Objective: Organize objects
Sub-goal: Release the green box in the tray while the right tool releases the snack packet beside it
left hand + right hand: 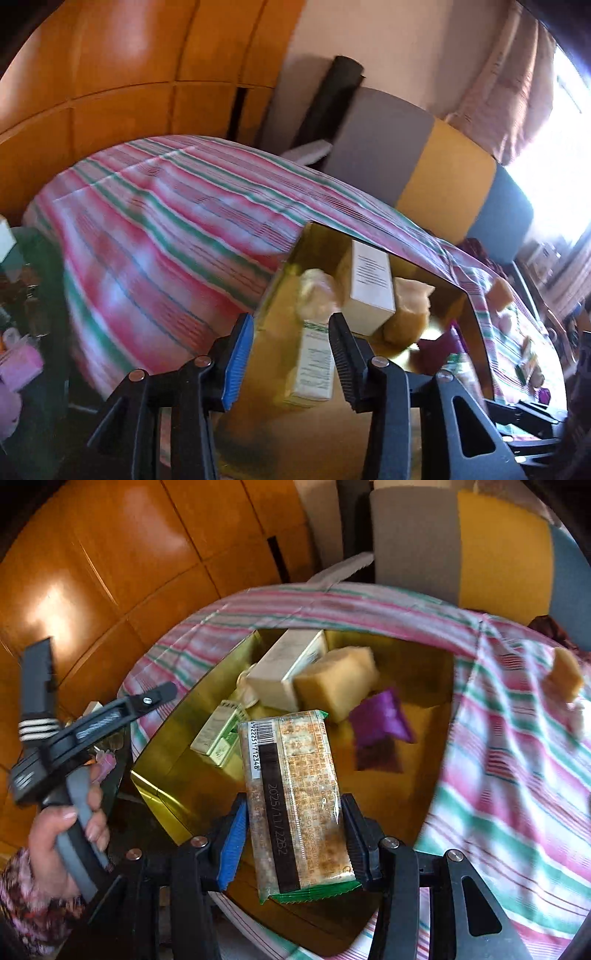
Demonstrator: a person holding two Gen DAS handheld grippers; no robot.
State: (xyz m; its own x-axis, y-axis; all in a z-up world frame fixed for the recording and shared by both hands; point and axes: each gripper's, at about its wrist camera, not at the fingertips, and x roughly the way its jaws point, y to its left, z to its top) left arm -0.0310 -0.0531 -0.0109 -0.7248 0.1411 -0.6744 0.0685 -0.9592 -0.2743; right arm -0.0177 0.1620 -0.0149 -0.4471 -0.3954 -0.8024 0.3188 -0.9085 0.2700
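My right gripper point(293, 812) is shut on a clear-wrapped cracker packet point(295, 801) with green ends, held over an open gold box point(177, 716). In the box lie a white carton point(280, 668), a yellow sponge block point(336, 679), a purple pouch point(380, 716) and a green-and-white carton point(218, 734). My left gripper point(291, 354) stands open above the box's near side point(280, 288). The green-and-white carton point(314, 362) shows below, between its fingers, and a gap is visible beside the blue pad point(238, 362). A hand point(62, 834) holds that gripper left of the box.
The box sits on a pink, green and white striped cloth point(166, 229). Another yellow block point(563, 675) lies on the cloth at the right. A wooden wardrobe point(129, 74) stands behind, with a grey, yellow and blue cushion point(443, 177) at the back right. Clutter point(18, 350) fills the left edge.
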